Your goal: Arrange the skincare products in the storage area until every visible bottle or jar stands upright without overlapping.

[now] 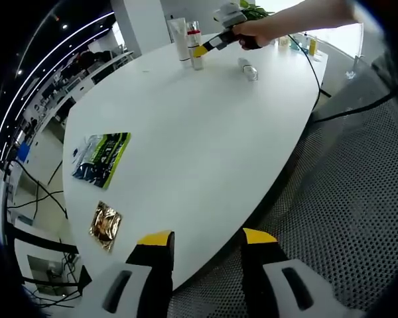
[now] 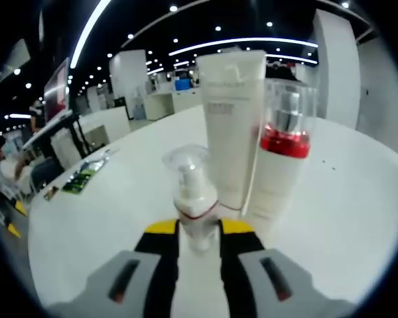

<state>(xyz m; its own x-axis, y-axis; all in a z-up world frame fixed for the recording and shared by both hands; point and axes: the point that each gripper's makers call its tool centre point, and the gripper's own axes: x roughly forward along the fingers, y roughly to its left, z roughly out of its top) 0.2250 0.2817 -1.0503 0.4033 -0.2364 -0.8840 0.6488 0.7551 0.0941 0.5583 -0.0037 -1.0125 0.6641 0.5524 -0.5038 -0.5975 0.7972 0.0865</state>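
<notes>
Here the pump bottle [image 2: 198, 199] stands upright between the jaws of the right gripper [image 2: 199, 228], which are clamped on its body below the clear cap, so it can be set down straight. It is just in front of the white tube [image 2: 231, 126] and the red-collared bottle [image 2: 282, 156], both upright at the far part of the white table [image 2: 358, 199]; the spot seems chosen to group the three without one hiding another. In the left gripper view the same cluster sits at the far end, with the right gripper [image 1: 202, 50] reaching in under a person's hand [image 1: 249, 30], and a clear bottle [image 1: 248, 69] lies on its side a little way off, apparently the next thing to stand up. The left gripper [image 1: 205, 240] hangs back at the near table edge, jaws apart and empty. Near it lie a green packet [image 1: 101, 159] and a gold sachet [image 1: 105, 225], flat and well apart from the bottles.
</notes>
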